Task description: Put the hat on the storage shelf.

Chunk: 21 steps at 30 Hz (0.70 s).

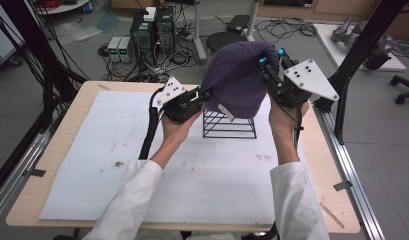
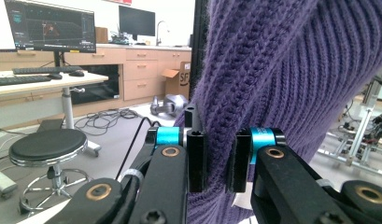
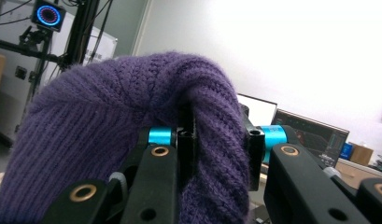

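Observation:
A purple knitted beanie point(image 1: 239, 75) hangs in the air over a black wire rack point(image 1: 228, 125) on the white mat. My left gripper point(image 1: 207, 95) is shut on the hat's lower left edge, with knit pinched between the jaws point(image 2: 219, 158). My right gripper point(image 1: 270, 57) is shut on the hat's upper right part, a thick fold squeezed between its jaws point(image 3: 221, 149). A small white tag point(image 1: 225, 112) dangles from the beanie's hem above the rack. The hat covers the top of the rack.
The white foam mat point(image 1: 92, 150) covers most of the wooden table point(image 1: 52, 165). Black frame posts point(image 1: 357, 45) stand at the right edge. Beyond the table are a stool point(image 2: 44, 147), computers and cables on the floor point(image 1: 152, 35).

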Motion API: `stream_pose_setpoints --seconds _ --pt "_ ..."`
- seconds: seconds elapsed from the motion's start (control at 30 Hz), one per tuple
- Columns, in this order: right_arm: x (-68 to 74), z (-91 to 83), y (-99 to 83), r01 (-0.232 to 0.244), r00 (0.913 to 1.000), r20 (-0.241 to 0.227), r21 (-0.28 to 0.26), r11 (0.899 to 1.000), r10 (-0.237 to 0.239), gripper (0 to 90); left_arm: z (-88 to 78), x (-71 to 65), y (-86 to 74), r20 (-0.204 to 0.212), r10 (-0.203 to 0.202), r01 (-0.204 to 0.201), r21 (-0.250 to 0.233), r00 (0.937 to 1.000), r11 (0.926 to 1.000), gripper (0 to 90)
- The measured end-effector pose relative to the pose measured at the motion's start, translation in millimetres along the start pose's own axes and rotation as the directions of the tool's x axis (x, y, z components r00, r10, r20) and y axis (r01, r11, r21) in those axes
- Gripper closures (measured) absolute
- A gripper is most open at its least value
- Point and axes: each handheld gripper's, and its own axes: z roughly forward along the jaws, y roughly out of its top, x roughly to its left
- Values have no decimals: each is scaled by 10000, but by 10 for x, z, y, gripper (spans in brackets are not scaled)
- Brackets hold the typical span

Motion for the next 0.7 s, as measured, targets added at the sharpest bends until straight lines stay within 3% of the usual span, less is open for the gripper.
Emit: stream_pose_setpoints --seconds 0.33,0.47,0.57,0.7 --pt "-113 34 24 -207 9982 550 -421 9989 230 747 179 -1 142 -112 98 -104 -525 9999 9986 818" --pt "-173 23 26 -543 9954 740 -828 9951 605 747 262 -9 174 252 -633 654 -930 9977 9935 817" --pt "-234 10 46 -42 9942 1070 -897 9960 138 747 343 -29 183 312 -680 708 -998 9972 9925 817" --pt "-280 3 66 196 9924 1228 -984 9950 -74 747 433 -69 203 357 -587 623 -1117 9976 9918 817"
